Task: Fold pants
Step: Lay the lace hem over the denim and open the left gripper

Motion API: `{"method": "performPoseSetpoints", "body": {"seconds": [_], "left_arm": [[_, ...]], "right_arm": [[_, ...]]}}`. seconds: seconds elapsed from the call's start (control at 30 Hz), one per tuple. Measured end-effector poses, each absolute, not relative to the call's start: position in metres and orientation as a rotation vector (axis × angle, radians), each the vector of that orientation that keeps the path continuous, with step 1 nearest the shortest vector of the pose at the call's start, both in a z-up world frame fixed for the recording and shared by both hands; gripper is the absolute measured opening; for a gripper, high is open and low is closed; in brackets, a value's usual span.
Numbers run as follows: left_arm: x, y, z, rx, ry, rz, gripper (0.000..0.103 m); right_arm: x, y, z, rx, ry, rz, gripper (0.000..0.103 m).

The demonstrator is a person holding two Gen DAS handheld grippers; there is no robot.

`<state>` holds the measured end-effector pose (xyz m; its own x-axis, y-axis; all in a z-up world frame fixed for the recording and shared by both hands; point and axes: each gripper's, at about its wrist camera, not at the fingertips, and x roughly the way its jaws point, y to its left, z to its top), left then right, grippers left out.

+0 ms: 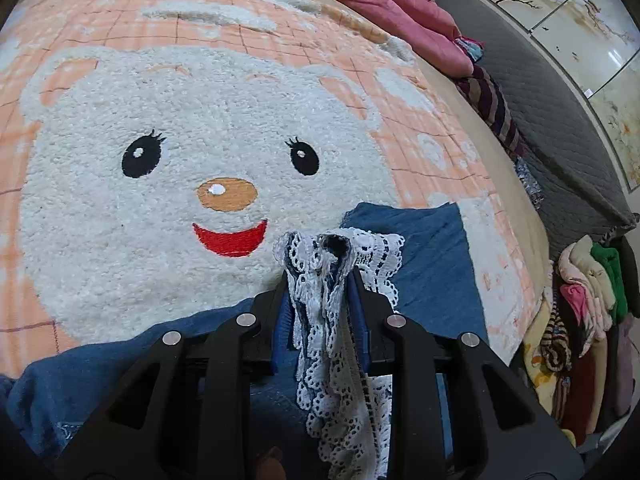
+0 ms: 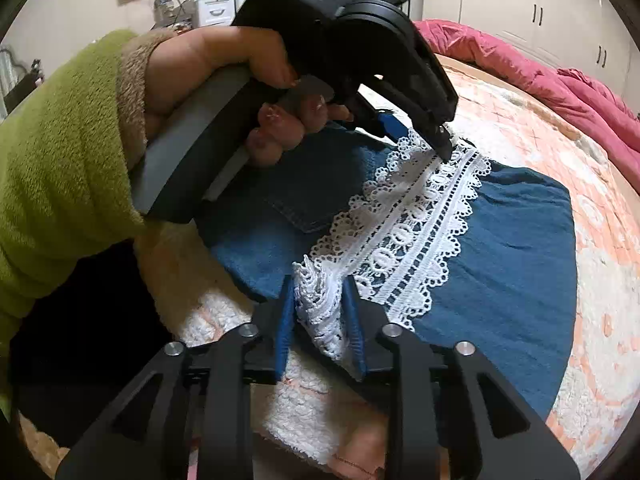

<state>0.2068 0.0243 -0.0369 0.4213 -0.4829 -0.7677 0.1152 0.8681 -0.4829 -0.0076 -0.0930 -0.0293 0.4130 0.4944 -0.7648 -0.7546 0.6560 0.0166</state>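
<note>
Blue denim pants (image 2: 512,248) with a white lace hem (image 2: 416,224) lie on a bear-face blanket (image 1: 160,120). My left gripper (image 1: 320,276) is shut on one end of the lace hem (image 1: 332,320), bunched between its blue pads. The pants (image 1: 432,264) spread beyond it. In the right wrist view the left gripper (image 2: 440,140) pinches the far end of the lace. My right gripper (image 2: 320,292) is shut on the near end of the same lace hem, just above the blanket.
A pink quilt (image 1: 380,4) lies along the far edge of the bed. A grey quilted mat (image 1: 552,120) and a pile of clothes (image 1: 580,320) sit to the right. The person's green-sleeved arm (image 2: 60,160) fills the left of the right wrist view.
</note>
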Motion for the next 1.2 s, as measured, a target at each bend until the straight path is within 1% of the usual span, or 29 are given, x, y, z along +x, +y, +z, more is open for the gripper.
{"method": "performPoseSetpoints", "body": {"seconds": [0.03,0.1,0.17,0.2,0.3,0.37,0.5,0.57,0.7,0.77,0.8,0.83,0.87,0.97,1.07,1.1,1.13,1.17,1.2], "left_arm": [[0.206,0.024,-0.037,-0.373,1.077,-0.379,0.019],[0.205,0.024,-0.036,-0.355,1.075,-0.368,0.019],[0.204,0.024,-0.035,-0.346,1.068,-0.364,0.019],[0.203,0.025,-0.033,-0.341,1.060,-0.364,0.021],[0.199,0.030,-0.022,-0.321,1.021,-0.341,0.027],[0.193,0.035,-0.007,-0.297,0.964,-0.312,0.027],[0.178,0.026,0.017,-0.255,0.870,-0.347,0.029],[0.172,0.012,0.021,-0.211,0.858,-0.387,0.029],[0.170,-0.022,0.005,-0.106,0.912,-0.435,0.031],[0.171,-0.032,-0.008,-0.059,0.953,-0.422,0.035],[0.173,-0.035,-0.015,-0.038,0.977,-0.417,0.040],[0.174,-0.036,-0.022,-0.017,0.999,-0.414,0.041],[0.175,-0.038,-0.029,0.009,1.012,-0.406,0.041],[0.175,-0.038,-0.031,0.011,1.012,-0.403,0.041],[0.171,-0.036,-0.028,0.000,0.995,-0.405,0.044],[0.169,-0.035,-0.025,-0.003,0.984,-0.407,0.047],[0.168,-0.036,-0.024,-0.003,0.977,-0.406,0.055],[0.166,-0.036,-0.020,0.002,0.965,-0.398,0.060],[0.163,-0.035,-0.017,0.006,0.951,-0.388,0.064]], "right_arm": [[-0.009,-0.094,-0.029,-0.353,0.823,0.811,0.028],[-0.007,-0.101,-0.024,-0.324,0.826,0.834,0.038],[-0.008,-0.116,-0.013,-0.233,0.825,0.879,0.042],[-0.008,-0.126,-0.005,-0.181,0.794,0.894,0.044],[0.006,-0.163,0.009,-0.084,0.724,0.853,0.045],[0.014,-0.182,0.010,-0.055,0.709,0.768,0.045],[0.030,-0.200,-0.002,-0.076,0.760,0.606,0.046],[0.033,-0.205,-0.012,-0.098,0.793,0.568,0.046],[0.040,-0.197,-0.031,-0.133,0.873,0.521,0.049],[0.044,-0.196,-0.043,-0.137,0.926,0.506,0.050],[0.044,-0.196,-0.046,-0.140,0.934,0.505,0.050],[0.045,-0.196,-0.047,-0.145,0.936,0.504,0.051],[0.044,-0.193,-0.048,-0.145,0.937,0.507,0.053],[0.041,-0.190,-0.048,-0.154,0.943,0.503,0.055],[0.044,-0.187,-0.049,-0.156,0.942,0.504,0.060],[0.043,-0.187,-0.048,-0.154,0.942,0.507,0.063],[0.043,-0.187,-0.048,-0.148,0.942,0.513,0.065],[0.038,-0.186,-0.042,-0.144,0.940,0.517,0.068],[0.038,-0.186,-0.041,-0.136,0.939,0.523,0.069]]}}
